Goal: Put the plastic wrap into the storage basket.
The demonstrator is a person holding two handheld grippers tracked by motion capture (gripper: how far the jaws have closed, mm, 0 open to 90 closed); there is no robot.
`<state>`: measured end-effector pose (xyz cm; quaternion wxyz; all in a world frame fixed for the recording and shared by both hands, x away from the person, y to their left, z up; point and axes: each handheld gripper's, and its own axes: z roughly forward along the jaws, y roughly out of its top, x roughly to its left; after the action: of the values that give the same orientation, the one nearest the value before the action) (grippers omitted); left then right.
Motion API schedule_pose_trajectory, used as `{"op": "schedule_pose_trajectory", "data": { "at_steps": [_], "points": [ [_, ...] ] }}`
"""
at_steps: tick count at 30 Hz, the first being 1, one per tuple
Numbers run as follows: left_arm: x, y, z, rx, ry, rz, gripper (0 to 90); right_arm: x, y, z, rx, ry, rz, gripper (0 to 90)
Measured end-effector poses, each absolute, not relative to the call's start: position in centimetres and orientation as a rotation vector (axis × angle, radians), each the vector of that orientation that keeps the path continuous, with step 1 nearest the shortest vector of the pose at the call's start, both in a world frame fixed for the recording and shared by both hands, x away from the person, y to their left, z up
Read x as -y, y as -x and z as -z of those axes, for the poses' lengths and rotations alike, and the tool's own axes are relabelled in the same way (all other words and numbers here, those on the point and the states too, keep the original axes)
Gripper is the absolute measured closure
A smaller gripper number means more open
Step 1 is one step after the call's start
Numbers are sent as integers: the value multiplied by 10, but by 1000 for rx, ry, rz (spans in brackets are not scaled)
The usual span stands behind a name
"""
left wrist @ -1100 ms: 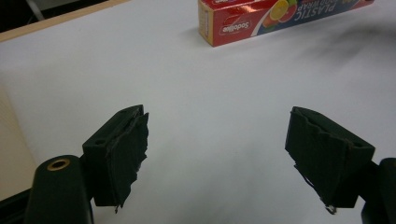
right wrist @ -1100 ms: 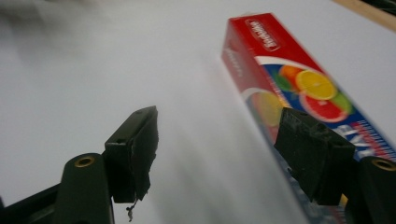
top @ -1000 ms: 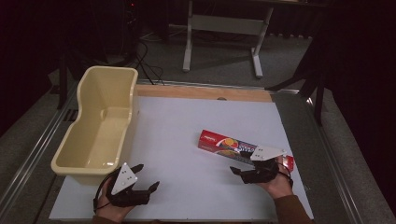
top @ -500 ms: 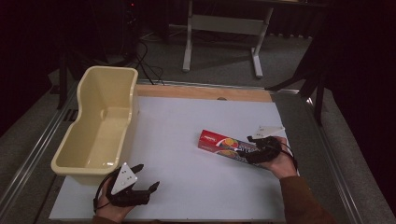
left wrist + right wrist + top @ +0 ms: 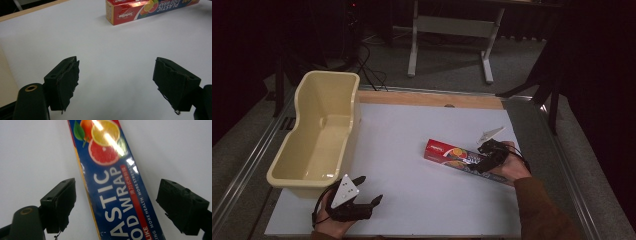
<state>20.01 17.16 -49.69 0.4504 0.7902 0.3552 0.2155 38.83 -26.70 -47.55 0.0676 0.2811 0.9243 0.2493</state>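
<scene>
The plastic wrap box (image 5: 462, 158) lies flat on the white tabletop (image 5: 422, 135), and it is the landmark for the other places here. It is a long, narrow carton, red at one end, with dark blue on the top side and pictures of citrus fruit.

The right claw (image 5: 484, 162) is over the box, at the end that is farther from the red end. In the right gripper view the box (image 5: 115, 185) runs up between the two black jaws. The jaws have just been opening and now stand wide apart, one on each side of the box, with a gap of white tabletop between each pad and the carton. They do not press on it. The grey plate of this claw points away from the box, toward the far side of the tabletop.

The left claw (image 5: 369, 192) is well apart from the box, on the near side of the tabletop and to the left of the red end. Its jaws are also apart, with bare tabletop between them. In the left gripper view the red end of the box (image 5: 130, 12) shows far ahead of the jaws.

A cream plastic tub (image 5: 297, 165) stands left of the box, well apart from it, at the left edge of the tabletop. The left claw is just beside its near corner.
</scene>
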Motion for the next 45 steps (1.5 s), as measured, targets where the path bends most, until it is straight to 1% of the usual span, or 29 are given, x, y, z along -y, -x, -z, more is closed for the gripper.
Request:
{"op": "schedule_pose_trajectory", "data": {
  "at_steps": [9, 12, 16, 17, 20, 23, 30, 33, 36, 39, 43, 45],
  "points": [
    [-171, -200, 497, -881, -1953, -532, 210, 260, -399, 486, -2889, -814, -511, 150],
    [-172, -200, 497, -881, -1957, -531, 211, 259, -402, 489, -2917, -818, -478, 166],
    [-171, -201, 498, -881, -1957, -528, 211, 254, -402, 491, -2938, -767, -418, 210],
    [-171, -201, 498, -881, -1958, -528, 212, 252, -402, 491, -2941, -755, -401, 237],
    [-171, -201, 498, -882, -1957, -527, 212, 248, -402, 492, -2943, -733, -355, 279],
    [-171, -201, 498, -884, -1957, -526, 212, 245, -402, 490, -2950, -730, -305, 301],
    [-172, -201, 498, -885, -1956, -527, 215, 239, -401, 487, -2984, -817, -219, 329],
    [-171, -201, 498, -883, -1956, -524, 215, 234, -397, 486, -3009, -941, -193, 337],
    [-171, -201, 498, -883, -1955, -525, 215, 229, -392, 485, -3030, -993, -164, 347],
    [-172, -201, 498, -883, -1955, -525, 214, 223, -389, 485, -3042, -898, -138, 354],
    [-172, -200, 497, -882, -1954, -526, 215, 218, -387, 487, -3049, -745, -148, 324],
    [-172, -200, 497, -882, -1955, -526, 215, 216, -388, 489, -3056, -733, -147, 334]
  ]
}}
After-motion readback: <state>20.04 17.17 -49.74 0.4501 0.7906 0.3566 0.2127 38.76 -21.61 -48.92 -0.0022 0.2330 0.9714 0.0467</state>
